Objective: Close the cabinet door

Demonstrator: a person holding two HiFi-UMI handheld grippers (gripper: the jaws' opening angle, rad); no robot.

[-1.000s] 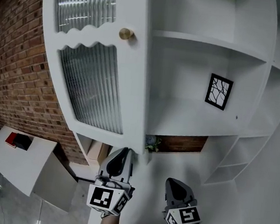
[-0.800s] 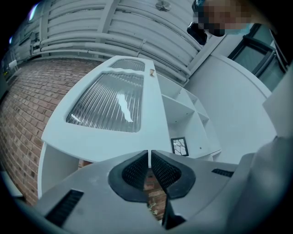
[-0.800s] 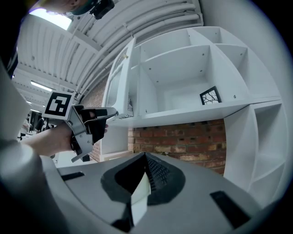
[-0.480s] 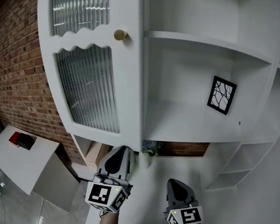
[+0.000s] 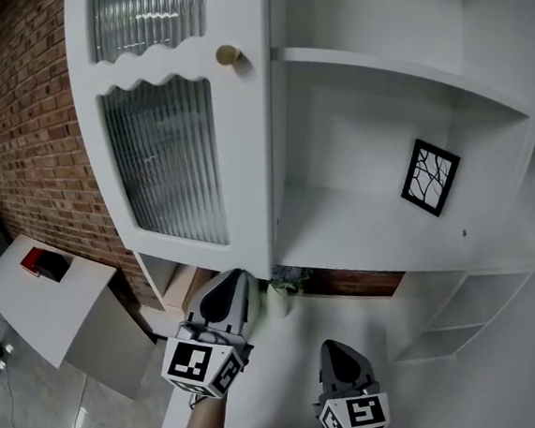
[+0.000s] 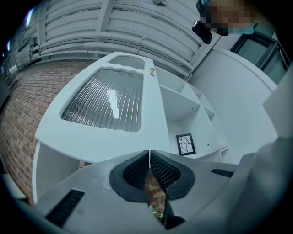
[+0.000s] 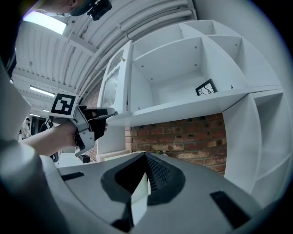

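The white cabinet door [image 5: 175, 152] with ribbed glass and a gold knob [image 5: 227, 55] stands open to the left of the bare shelves [image 5: 379, 233]. My left gripper [image 5: 239, 277] is shut and empty, its tips at the door's lower right corner. From the left gripper view the door [image 6: 110, 100] rises just above the closed left gripper [image 6: 149, 155]. In the right gripper view the left gripper [image 7: 107, 114] touches the door's bottom edge [image 7: 120, 119]. My right gripper [image 5: 334, 347] hangs lower to the right, shut and empty, apart from the cabinet.
A framed black-and-white picture [image 5: 431, 178] leans on the middle shelf. A brick wall [image 5: 21, 138] runs behind and left of the door. A low white table [image 5: 14, 302] with a red and black box [image 5: 42, 262] stands at lower left. A small plant [image 5: 288, 278] sits below the shelf.
My left gripper has risen a little, up to the door's lower corner. The right gripper has hardly moved. The view has shifted slightly.
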